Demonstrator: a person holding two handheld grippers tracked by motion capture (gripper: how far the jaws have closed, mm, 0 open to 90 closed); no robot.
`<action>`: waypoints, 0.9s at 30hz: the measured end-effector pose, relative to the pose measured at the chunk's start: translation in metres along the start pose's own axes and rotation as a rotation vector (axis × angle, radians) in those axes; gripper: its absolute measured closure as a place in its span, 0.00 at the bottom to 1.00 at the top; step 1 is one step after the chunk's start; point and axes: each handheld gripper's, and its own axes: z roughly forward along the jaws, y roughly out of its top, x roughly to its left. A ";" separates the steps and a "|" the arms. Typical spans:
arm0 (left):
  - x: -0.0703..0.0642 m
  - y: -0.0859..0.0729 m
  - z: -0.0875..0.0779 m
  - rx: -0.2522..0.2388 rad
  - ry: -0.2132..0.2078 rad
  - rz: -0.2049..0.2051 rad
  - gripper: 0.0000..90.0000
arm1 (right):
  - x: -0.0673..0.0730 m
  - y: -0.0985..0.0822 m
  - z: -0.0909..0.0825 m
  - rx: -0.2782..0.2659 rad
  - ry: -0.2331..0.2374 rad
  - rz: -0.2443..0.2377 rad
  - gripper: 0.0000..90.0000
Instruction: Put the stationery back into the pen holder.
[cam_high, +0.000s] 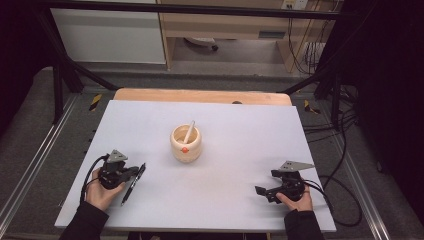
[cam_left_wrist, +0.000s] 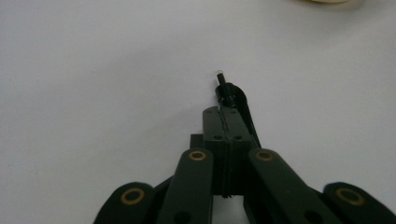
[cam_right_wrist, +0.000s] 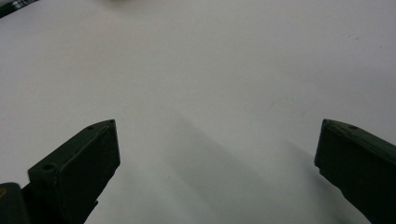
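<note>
On the white table (cam_high: 210, 190), near its front left corner, the left gripper (cam_high: 134, 172) had its fingers (cam_left_wrist: 217, 128) pressed together on a black pen (cam_high: 133, 184). The pen ran slantwise through the grip, its far end pointing toward the middle of the table and its near end toward the front edge. Seen in the left gripper view, the pen's tip (cam_left_wrist: 221, 77) poked out just past the closed fingers, above bare white surface. Well apart, near the front right corner, the right gripper (cam_high: 265, 192) sat low over the table with its fingers (cam_right_wrist: 88, 158) spread wide and nothing between them. Between the two, farther back at the table's middle, stood a pale cup (cam_high: 186, 144) with a light stick (cam_high: 189, 131) leaning inside it.
</note>
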 end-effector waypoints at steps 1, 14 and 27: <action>-0.001 0.000 0.000 0.003 -0.008 0.006 1.00 | 0.000 0.000 0.000 0.000 0.002 0.000 0.01; -0.013 0.004 0.004 0.009 -0.046 0.058 1.00 | 0.000 0.000 0.000 0.000 0.002 0.001 0.01; -0.006 0.008 -0.010 0.010 -0.076 0.052 0.89 | 0.000 0.000 0.000 0.003 -0.001 -0.004 0.01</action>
